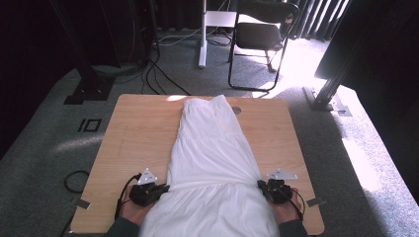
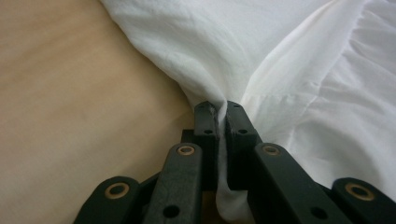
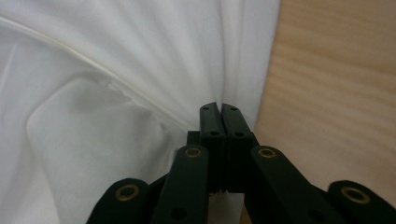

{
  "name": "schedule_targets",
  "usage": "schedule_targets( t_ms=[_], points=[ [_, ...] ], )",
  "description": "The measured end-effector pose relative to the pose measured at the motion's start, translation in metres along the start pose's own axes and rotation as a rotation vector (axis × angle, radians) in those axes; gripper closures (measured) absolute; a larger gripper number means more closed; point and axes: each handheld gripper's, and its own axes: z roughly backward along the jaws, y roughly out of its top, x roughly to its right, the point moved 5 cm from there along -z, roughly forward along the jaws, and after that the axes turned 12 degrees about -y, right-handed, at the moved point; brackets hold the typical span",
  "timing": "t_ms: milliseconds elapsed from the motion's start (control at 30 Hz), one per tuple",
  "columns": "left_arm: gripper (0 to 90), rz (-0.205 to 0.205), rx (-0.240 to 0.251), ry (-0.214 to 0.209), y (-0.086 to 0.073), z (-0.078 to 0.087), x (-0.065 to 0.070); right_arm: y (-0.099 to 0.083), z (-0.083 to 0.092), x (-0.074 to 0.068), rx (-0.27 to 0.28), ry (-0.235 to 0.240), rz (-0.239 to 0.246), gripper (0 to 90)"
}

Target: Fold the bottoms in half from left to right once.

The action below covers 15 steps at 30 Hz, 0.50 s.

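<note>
Across the middle of the wooden table [image 1: 133,133] lies a white garment [image 1: 212,153], long and soft, narrow at its far end and widening toward us, with a gathered seam running across it between our hands. Our left gripper [image 1: 160,189] is clamped on the cloth's left edge, fabric pinched between its black jaws. Our right gripper [image 1: 262,186] is likewise clamped on the right edge, folds fanning out from the pinch.

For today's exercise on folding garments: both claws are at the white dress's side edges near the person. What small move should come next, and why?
Probably lift both edges together and carry them toward the far end. The left claw and right claw are each shut on an edge of the white dress, which lies flat lengthwise on the wooden table.
</note>
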Motion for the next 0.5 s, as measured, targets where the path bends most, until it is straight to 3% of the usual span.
schedule_targets(
  t_ms=[67,100,133,167,200,267,300,333,367,400,433,500],
  points=[
    [81.9,-0.003,0.0,0.002,-0.001,0.002,0.001,-0.002,0.003,-0.002,-0.012,0.008,0.003,87.5],
    [72.6,-0.003,0.0,0.002,-0.001,0.002,0.001,-0.002,0.003,-0.002,-0.012,0.008,0.003,87.5],
    [72.6,-0.009,0.03,0.012,0.003,0.007,0.0,-0.003,0.006,-0.003,-0.026,0.018,0.013,81.0],
    [57.5,-0.002,0.087,0.015,0.014,0.014,-0.006,0.008,0.006,0.0,0.001,0.005,0.024,59.7],
    [54.4,-0.004,0.105,0.03,0.021,0.017,-0.009,0.016,0.006,0.001,0.018,0.007,0.016,57.0],
    [52.0,-0.006,0.116,0.039,0.028,0.018,-0.013,0.026,0.005,0.003,0.04,0.009,0.01,55.9],
    [50.7,-0.012,0.121,0.045,0.035,0.017,-0.016,0.048,0.001,0.002,0.065,0.022,0.022,55.8],
    [50.7,-0.014,0.126,0.05,0.042,0.016,-0.019,0.048,0.001,0.002,0.065,0.022,0.022,55.8],
    [49.1,-0.018,0.116,0.063,0.052,0.009,-0.027,0.071,-0.008,0.0,0.086,0.034,0.037,55.8],
    [48.7,-0.018,0.116,0.063,0.052,0.009,-0.027,0.071,-0.008,0.0,0.086,0.034,0.037,55.8],
    [48.7,-0.014,0.105,0.07,0.06,0.002,-0.034,0.091,-0.023,-0.005,0.083,0.048,0.05,56.3],
    [48.2,-0.007,0.108,0.076,0.066,-0.005,-0.039,0.107,-0.041,-0.01,0.064,0.073,0.049,56.4]
  ],
)
